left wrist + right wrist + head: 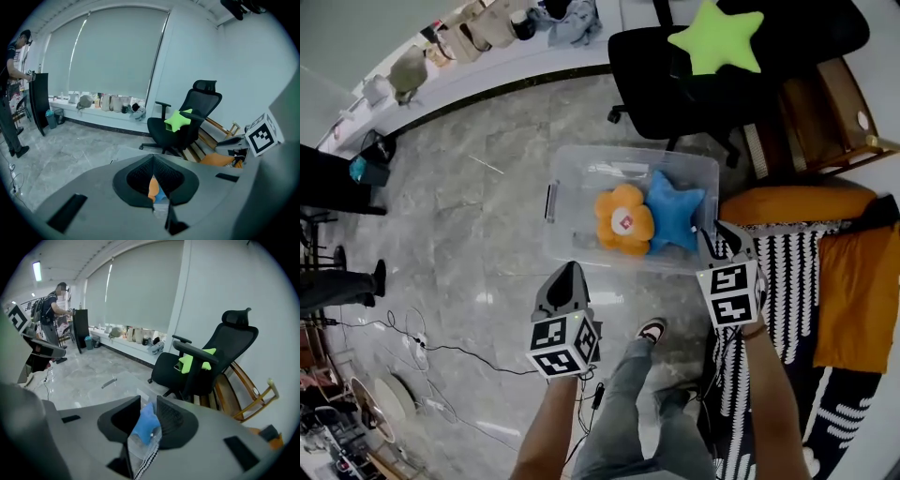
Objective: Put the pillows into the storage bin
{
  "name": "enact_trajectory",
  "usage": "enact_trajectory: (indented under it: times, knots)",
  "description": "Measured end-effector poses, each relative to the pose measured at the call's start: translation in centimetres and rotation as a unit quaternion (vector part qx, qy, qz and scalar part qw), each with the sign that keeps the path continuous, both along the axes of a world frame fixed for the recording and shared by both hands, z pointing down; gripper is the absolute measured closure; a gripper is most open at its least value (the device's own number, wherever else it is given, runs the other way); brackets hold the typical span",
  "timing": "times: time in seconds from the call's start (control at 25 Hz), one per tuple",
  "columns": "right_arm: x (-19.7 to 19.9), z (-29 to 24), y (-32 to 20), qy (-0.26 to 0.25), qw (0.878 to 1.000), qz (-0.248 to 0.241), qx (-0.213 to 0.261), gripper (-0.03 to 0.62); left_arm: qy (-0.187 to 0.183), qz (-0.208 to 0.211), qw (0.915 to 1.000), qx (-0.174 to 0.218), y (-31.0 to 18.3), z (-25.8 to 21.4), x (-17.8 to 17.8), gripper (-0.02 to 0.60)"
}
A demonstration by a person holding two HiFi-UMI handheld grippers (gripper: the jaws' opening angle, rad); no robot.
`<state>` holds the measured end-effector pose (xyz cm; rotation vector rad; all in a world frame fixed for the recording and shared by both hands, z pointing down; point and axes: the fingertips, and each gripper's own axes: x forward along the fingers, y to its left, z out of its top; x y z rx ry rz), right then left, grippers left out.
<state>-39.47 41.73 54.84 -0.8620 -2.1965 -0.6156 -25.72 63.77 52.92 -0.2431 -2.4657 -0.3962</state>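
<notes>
Pillows: left hand-held gripper point(569, 270) shut, empty; right hand-held gripper point(715, 232) part open, empty, at storage bin point(581, 161) right rim. Orange pillow point(623, 220) & blue pillow point(677, 211) inside. Green pillow point(717, 37) far, on office chair point(647, 66). Risk: nudged chair could roll, pillow drops.

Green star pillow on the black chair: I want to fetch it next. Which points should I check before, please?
1. Green star-shaped pillow lies uncovered on the black office chair: ok.
2. Left gripper ready to grasp: not ok, it is empty but its fingers are together.
3. Right gripper fingers apart, nothing clamped: ok.
4. Clear plastic storage bin has room beside the orange flower-shaped pillow and the blue star-shaped pillow: ok.
5. Chair stays still when touched: cannot tell.
</notes>
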Motion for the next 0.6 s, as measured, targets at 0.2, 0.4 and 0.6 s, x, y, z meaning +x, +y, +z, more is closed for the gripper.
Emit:
enact_trajectory:
  times: [0.2,0.4,0.6]
  knots:
    - [0.7,-2.4,-3.7,-0.007,0.999,0.049,-0.023,0.499,-0.005,0.049,0.9988,0.000,-3.3,-1.0,-1.5,0.575]
    - [2.5,-5.8,-9.4,-0.017,0.993,0.112,-0.043,0.499,-0.012,0.117,0.9930,0.004,-8.5,-2.8,-3.1,0.575]
    - [5.6,-9.3,-18.6,-0.035,0.977,0.205,-0.052,0.490,-0.033,0.213,0.9765,0.012,-17.0,-5.3,-5.7,0.575]
